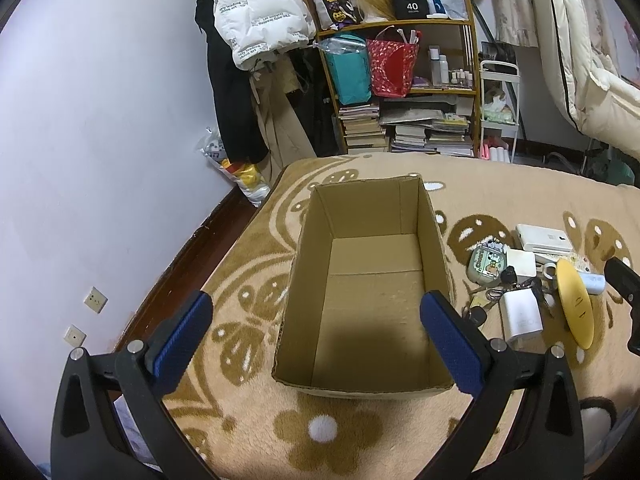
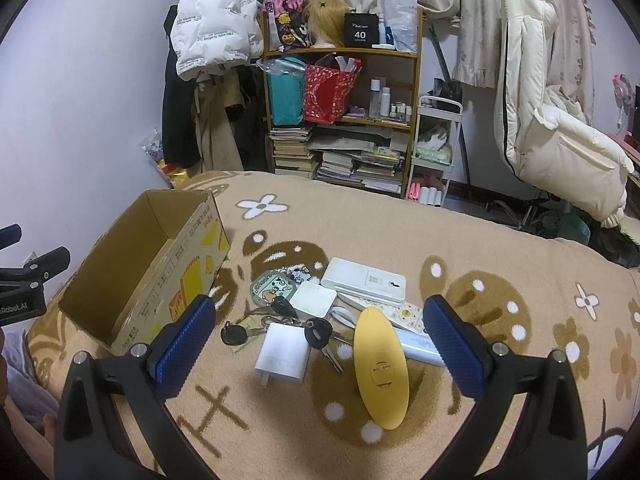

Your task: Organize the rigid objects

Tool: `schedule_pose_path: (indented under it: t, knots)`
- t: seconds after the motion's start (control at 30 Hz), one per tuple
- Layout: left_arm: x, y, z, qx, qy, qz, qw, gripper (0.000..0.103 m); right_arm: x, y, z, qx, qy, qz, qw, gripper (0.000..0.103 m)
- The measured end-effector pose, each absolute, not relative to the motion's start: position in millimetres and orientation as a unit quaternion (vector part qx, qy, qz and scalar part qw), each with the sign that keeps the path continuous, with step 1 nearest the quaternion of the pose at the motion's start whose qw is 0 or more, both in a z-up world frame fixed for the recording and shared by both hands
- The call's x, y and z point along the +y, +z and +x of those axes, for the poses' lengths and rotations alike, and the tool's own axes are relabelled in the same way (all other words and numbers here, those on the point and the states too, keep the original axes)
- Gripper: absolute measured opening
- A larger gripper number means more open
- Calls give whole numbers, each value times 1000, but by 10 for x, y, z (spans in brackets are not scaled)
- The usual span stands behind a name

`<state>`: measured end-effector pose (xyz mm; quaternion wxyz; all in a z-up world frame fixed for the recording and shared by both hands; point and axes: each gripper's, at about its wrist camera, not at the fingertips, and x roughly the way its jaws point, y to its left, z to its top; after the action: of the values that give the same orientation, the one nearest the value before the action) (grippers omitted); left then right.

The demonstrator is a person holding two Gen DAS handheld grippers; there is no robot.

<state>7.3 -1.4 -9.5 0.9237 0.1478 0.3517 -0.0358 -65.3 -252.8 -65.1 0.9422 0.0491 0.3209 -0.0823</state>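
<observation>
An empty cardboard box (image 1: 372,312) (image 2: 132,268) sits open on a tan patterned blanket. To its right lies a cluster of small items: a yellow oval disc (image 2: 382,368) (image 1: 576,304), a white charger (image 2: 282,354) (image 1: 520,314), keys (image 2: 318,334), a white square case (image 2: 313,299), a flat white device (image 2: 364,280) (image 1: 544,238), a cartoon tin (image 2: 272,286) (image 1: 486,264), a remote (image 2: 404,314) and a pale blue tube (image 2: 418,346). My left gripper (image 1: 316,320) hovers open over the box's near end. My right gripper (image 2: 320,332) hangs open above the cluster, empty.
A bookshelf (image 2: 344,120) packed with books, bags and bottles stands beyond the bed. Coats (image 1: 256,12) hang on the lilac wall to its left. A white trolley (image 2: 436,148) and a cream chair (image 2: 560,136) are to the right. The left gripper's body (image 2: 24,280) shows left of the box.
</observation>
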Motion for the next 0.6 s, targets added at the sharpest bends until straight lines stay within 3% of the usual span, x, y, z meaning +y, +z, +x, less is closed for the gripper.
schedule_pose_path:
  t: [0.6]
  knots:
    - [-18,-117,68,352,-34,151,923,102,-2515,-674,-639,326,-83,46,941,103]
